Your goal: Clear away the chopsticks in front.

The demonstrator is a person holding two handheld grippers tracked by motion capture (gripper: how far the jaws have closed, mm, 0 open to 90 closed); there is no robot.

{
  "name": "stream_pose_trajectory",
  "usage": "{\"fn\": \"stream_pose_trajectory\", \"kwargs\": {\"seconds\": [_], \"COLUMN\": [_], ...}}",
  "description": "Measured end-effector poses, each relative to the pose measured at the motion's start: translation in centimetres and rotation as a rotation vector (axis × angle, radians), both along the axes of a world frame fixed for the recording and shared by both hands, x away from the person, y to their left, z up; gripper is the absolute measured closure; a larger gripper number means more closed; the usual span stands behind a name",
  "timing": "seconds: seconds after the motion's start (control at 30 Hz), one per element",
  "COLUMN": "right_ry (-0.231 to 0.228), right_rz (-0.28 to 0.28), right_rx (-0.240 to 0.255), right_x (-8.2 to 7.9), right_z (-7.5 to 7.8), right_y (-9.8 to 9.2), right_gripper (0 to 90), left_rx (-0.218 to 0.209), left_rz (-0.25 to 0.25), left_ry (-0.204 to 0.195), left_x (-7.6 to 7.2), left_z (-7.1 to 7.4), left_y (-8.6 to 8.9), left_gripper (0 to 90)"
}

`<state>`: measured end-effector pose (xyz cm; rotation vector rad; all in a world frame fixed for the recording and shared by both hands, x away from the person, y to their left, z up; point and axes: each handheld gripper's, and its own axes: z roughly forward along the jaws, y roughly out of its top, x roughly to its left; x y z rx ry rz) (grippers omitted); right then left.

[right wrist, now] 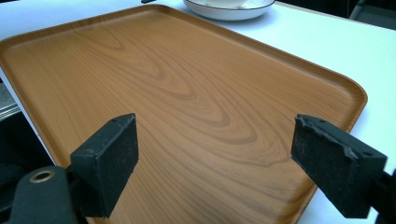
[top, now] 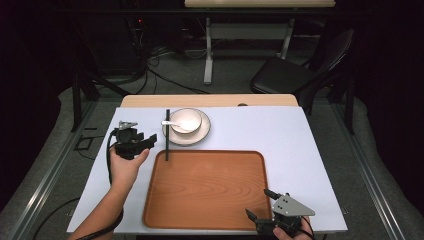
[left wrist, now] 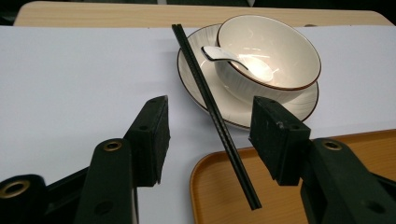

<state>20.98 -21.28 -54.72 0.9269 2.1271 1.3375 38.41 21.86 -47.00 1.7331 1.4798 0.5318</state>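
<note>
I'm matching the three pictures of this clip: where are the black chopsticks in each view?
High view: the chopsticks lie left of the plate, their near end over the tray's far-left corner.
Left gripper view: centre, running diagonally from the plate's rim down onto the tray corner, between the open jaws.
Right gripper view: I cannot make them out.
Shared landmark: the wooden tray.
</note>
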Motion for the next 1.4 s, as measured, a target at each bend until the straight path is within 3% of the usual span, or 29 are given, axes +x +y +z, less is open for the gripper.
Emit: {"fn": "stream_pose_trajectory", "kwargs": {"seconds": [0.27, 0.6, 0.73, 1.0, 1.4], "right_ry": [0.006, 0.011, 0.014, 0.013, 0.013], "right_rz": [0.000, 0.005, 0.005, 0.007, 0.009], "right_rx": [-0.001, -0.003, -0.002, 0.001, 0.002], "right_x": [0.0, 0.1, 0.1, 0.0, 0.0], "right_z": [0.0, 0.0, 0.0, 0.0, 0.1], "right_y": [-0.1, -0.1, -0.1, -0.2, -0.3], "right_gripper": [14.6, 14.6, 14.6, 14.6, 14.6], "left_rx": [-0.009, -0.006, 0.017, -0.003, 0.007], "left_rz": [0.023, 0.021, 0.014, 0.009, 0.018], "left_ry": [0.070, 0.140, 0.167, 0.184, 0.216], "left_x": [2.1, 3.0, 3.2, 3.6, 4.0], "left_z": [-1.2, -3.0, -3.6, -4.3, -4.8], "left_y": [-0.6, -1.4, -2.1, -2.5, -2.9], "left_gripper": [47.7, 56.0, 57.9, 60.7, 64.6]}}
